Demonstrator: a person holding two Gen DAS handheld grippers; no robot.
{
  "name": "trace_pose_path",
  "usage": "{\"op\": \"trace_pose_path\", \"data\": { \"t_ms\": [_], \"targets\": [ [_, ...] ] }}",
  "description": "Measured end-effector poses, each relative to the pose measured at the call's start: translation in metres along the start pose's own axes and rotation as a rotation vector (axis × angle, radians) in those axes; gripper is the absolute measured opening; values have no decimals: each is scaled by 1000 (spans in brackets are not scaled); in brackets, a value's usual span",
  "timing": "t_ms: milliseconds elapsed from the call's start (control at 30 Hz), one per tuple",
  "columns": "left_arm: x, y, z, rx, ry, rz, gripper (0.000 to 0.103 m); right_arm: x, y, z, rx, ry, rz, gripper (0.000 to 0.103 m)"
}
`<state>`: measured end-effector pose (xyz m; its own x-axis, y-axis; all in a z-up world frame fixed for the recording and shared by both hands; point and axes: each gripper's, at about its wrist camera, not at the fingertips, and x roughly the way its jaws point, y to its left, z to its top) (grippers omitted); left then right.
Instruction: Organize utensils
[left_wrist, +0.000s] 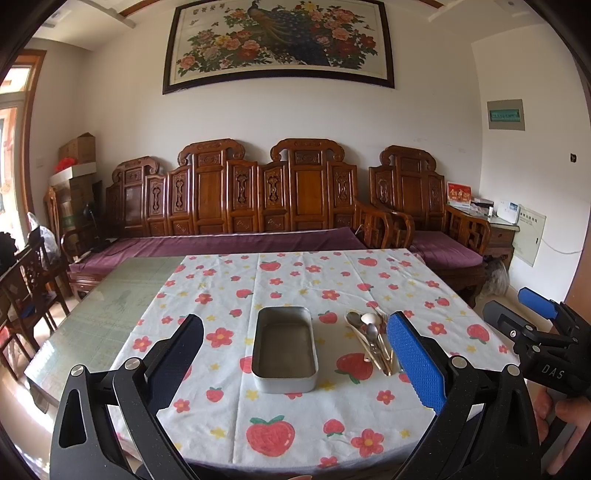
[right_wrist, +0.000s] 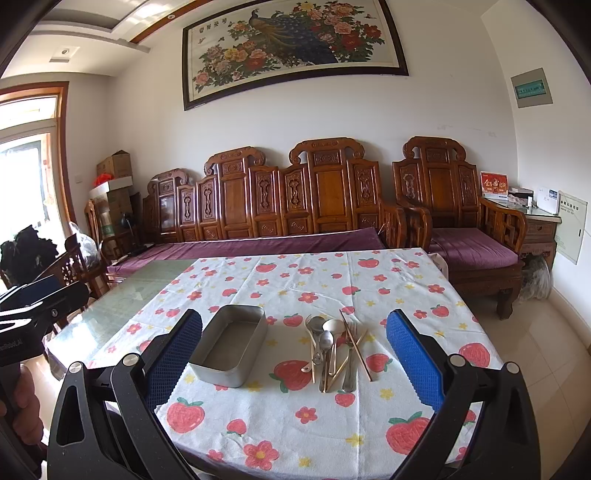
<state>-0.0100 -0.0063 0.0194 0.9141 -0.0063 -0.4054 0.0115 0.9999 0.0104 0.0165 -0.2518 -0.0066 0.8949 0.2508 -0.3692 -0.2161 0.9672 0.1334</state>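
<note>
Setup: table covered with a strawberry-print cloth (right_wrist: 295, 424). An empty metal tin (right_wrist: 231, 345) sits near centre, long axis running near to far. Just right of it, apart from it, lies a loose pile of utensils (right_wrist: 334, 350): several spoons with bowls at the far end, a fork, and gold-toned chopsticks (right_wrist: 355, 345) crossing the others at an angle. Handles point toward the near edge.

Left gripper (left_wrist: 295, 354): fingers spread wide, nothing between them, hovering above the near edge of the table with the tin framed in its gap. Right gripper (right_wrist: 295, 354): also spread wide and empty, hovering near the table edge with the pile between its fingers in view.

Status: nothing is in the tin yet; sorting not begun, by my reading.

Handling notes (judgement): the pieces look like thin, stiff, light metal, likely slick against rubber pads. They overlap, so pinching one may drag its neighbours. Best hold is probably across a handle at the near end, where the ends fan apart. Chopsticks lie on top, so they seem the easiest first pick. The cloth may bunch if fingers press down.
</note>
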Motion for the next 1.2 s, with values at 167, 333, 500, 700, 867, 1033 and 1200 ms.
{"op": "trace_pose_path", "data": {
  "t_ms": [167, 333, 500, 700, 867, 1033, 1200],
  "targets": [
    [0, -1, 0, 1, 2, 0, 96, 1, 0, -1, 0, -1, 1, 100],
    [0, -1, -1, 1, 0, 0, 97, 0, 0, -1, 0, -2, 1, 100],
    [1, -1, -1, 1, 0, 0, 96, 0, 0, 0, -1, -2, 0, 100],
    [1, -3, -1, 1, -1, 0, 96, 0, 0, 0, -2, -2, 2, 100],
    [1, -2, -1, 1, -1, 0, 97, -1, 2, 2, -4, -2, 6, 100],
    [1, -3, -1, 0, 1, -1, 96, -2, 2, 2, -4, -2, 6, 100],
    [7, -3, -5, 4, 17, -3, 97, 3, 2, 2, -5, 8, 9, 100]
  ]
}}
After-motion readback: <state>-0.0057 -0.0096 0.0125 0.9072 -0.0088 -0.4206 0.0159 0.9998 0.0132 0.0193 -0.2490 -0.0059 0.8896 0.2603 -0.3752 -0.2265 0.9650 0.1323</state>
